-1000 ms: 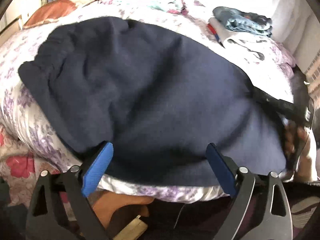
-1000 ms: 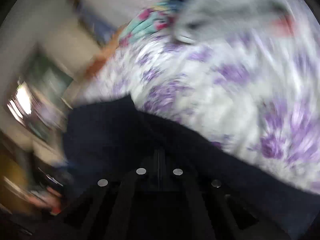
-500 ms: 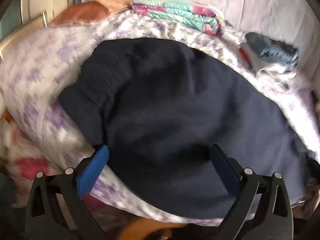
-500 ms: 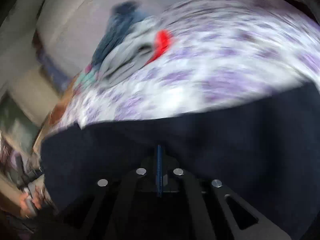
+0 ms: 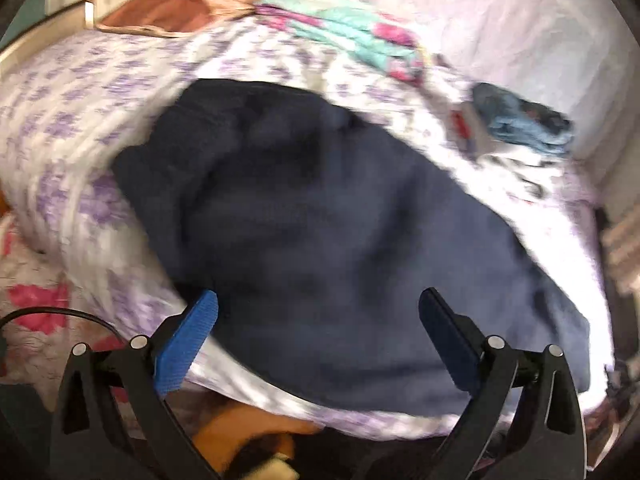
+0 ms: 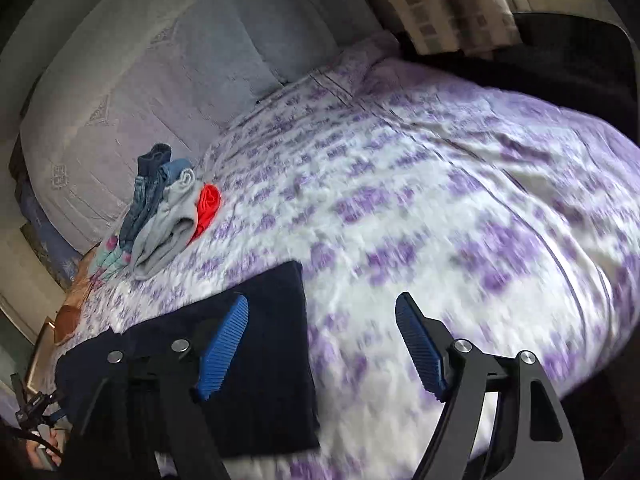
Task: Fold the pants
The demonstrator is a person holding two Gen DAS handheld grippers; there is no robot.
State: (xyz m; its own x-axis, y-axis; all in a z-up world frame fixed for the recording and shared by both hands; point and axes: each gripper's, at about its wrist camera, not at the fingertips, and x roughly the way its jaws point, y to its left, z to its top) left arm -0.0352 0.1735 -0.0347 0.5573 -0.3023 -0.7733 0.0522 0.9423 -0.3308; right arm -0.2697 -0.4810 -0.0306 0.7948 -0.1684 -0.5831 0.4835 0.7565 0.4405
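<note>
Dark navy pants (image 5: 328, 232) lie folded flat on a bed with a purple-flowered cover (image 5: 72, 112). My left gripper (image 5: 318, 340) is open and empty, hovering over the pants' near edge. In the right wrist view the pants (image 6: 264, 360) lie at the lower left with a straight edge. My right gripper (image 6: 320, 352) is open and empty above that edge, its left blue pad (image 6: 224, 344) over the cloth and the right pad over the bed cover (image 6: 440, 208).
A pile of folded clothes, jeans, grey and red items (image 6: 172, 208), sits near the headboard (image 6: 140, 80); it also shows in the left wrist view (image 5: 520, 124). A folded teal and pink blanket (image 5: 348, 28) lies at the far side. A dark chair (image 6: 572, 56) stands by the bed.
My right gripper was shut on the navy pants and has opened, letting them go, and pulled back. The left gripper stayed open and shifted a little over the pants.
</note>
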